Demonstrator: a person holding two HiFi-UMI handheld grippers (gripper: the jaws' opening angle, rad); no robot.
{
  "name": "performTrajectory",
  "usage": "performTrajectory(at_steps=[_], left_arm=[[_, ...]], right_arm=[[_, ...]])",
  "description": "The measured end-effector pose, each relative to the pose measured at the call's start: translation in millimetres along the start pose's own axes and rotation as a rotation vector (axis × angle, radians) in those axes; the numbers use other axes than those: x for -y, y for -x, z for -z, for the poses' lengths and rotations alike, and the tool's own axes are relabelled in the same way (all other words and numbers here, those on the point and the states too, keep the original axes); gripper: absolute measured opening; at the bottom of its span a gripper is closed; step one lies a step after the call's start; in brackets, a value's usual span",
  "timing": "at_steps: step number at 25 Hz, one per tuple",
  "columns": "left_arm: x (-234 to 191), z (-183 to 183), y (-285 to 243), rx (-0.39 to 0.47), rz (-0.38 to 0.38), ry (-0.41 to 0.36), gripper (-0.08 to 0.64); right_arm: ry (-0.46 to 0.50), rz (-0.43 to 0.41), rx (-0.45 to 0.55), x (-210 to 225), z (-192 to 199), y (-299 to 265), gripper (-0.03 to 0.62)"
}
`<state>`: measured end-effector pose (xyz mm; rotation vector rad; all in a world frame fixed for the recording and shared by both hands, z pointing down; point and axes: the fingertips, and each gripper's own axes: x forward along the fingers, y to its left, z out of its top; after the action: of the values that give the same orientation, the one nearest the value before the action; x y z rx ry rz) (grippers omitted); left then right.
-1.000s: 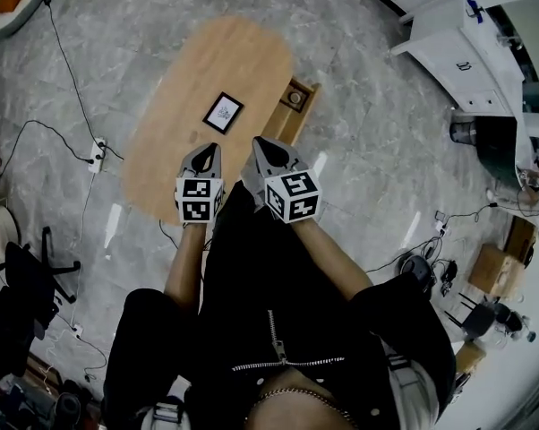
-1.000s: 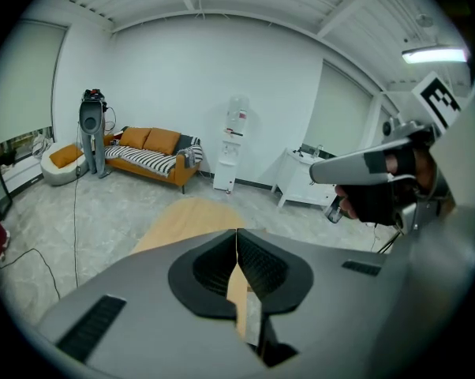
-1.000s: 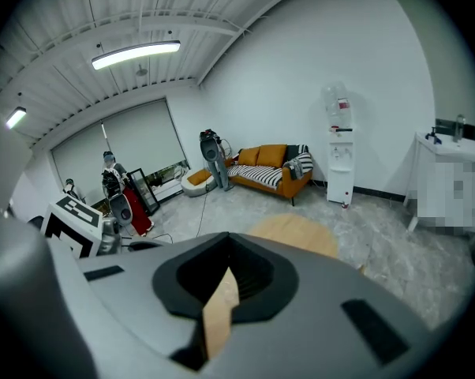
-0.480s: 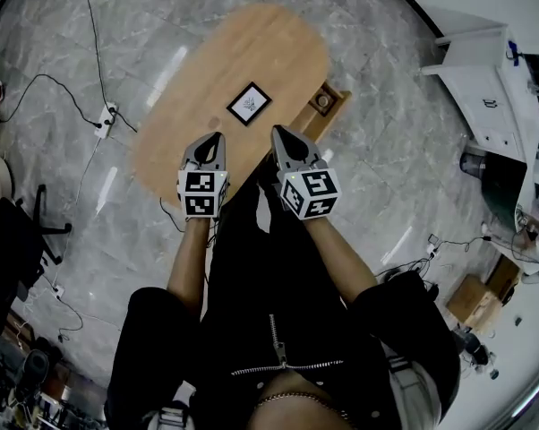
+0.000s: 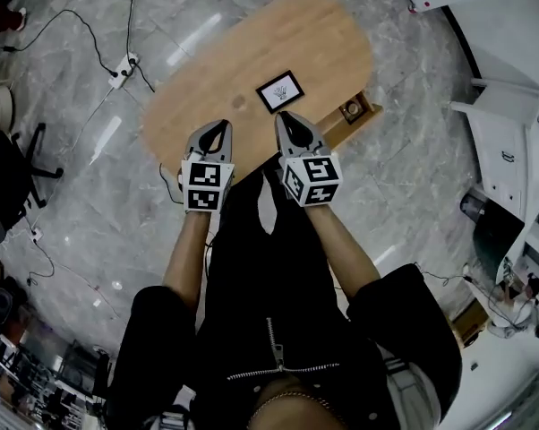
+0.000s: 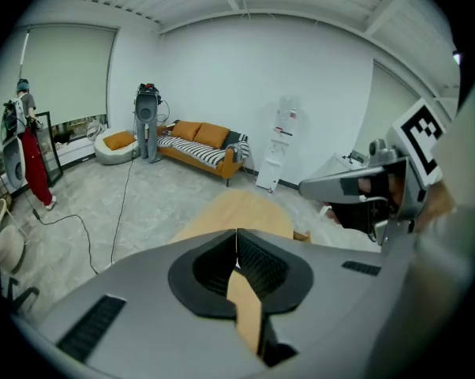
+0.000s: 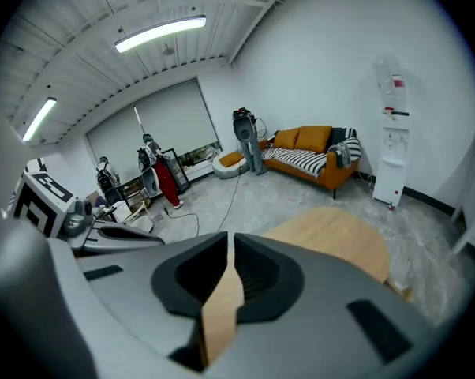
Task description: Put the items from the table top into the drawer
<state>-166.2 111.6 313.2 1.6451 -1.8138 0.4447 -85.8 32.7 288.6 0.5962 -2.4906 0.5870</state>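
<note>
The oval wooden table (image 5: pixel 252 52) fills the middle of the head view, standing on a marbled floor (image 5: pixel 90 177) crossed by cables. At its right edge an open drawer (image 5: pixel 366 116) juts out, and something small and round already lies in it, too small to name. The drawer likely stands open so that items can go straight in.

Both grippers hang over the near end of the table, side by side and pointing at it, probably as an approach and not yet a grasp. The left gripper (image 5: pixel 220 125) has its jaws pressed together with nothing between them. The right gripper (image 5: pixel 284 117) shows a thin slit between its tips. Its jaws are parting and are empty, which suggests it is getting ready to pick.

The smallest thing is the task's one visible item, a black-framed picture (image 5: pixel 279 90). It lies flat near the table's middle, just ahead of the right gripper and well short of the drawer.

Only the head view shows the picture and the drawer's contents. In the gripper views the jaws cover them, but those views confirm the jaw states and show the room beyond, with an orange sofa (image 6: pixel 202 139) and a white water dispenser (image 7: pixel 392 136).
</note>
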Motion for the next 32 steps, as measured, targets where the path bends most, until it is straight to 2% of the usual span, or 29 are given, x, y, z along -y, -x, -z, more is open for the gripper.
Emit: performTrajectory(at_steps=[6,8,15,22,32], left_arm=[[-26.1,23.4,3.1,-0.009,-0.083,0.066,0.014],[-35.1,27.2,3.1,-0.002,-0.107,0.086,0.015],[-52.5,47.2,-2.1,0.002,-0.162,0.146,0.015],[-60.4,57.7,-11.6,0.003,-0.192,0.178,0.014],[-60.6,95.8,-19.3,-0.029,-0.213,0.214,0.015]], right_arm=[[0.016,-0.052,-0.079,-4.0,29.0,-34.5,0.038],[0.027,-0.075,-0.105,-5.2,35.5,-48.7,0.065],[0.076,-0.107,-0.179,-2.7,63.8,-88.2,0.078],[0.124,-0.126,-0.286,7.1,101.4,-128.8,0.114],[0.284,-0.117,-0.492,26.7,178.4,-187.6,0.114]])
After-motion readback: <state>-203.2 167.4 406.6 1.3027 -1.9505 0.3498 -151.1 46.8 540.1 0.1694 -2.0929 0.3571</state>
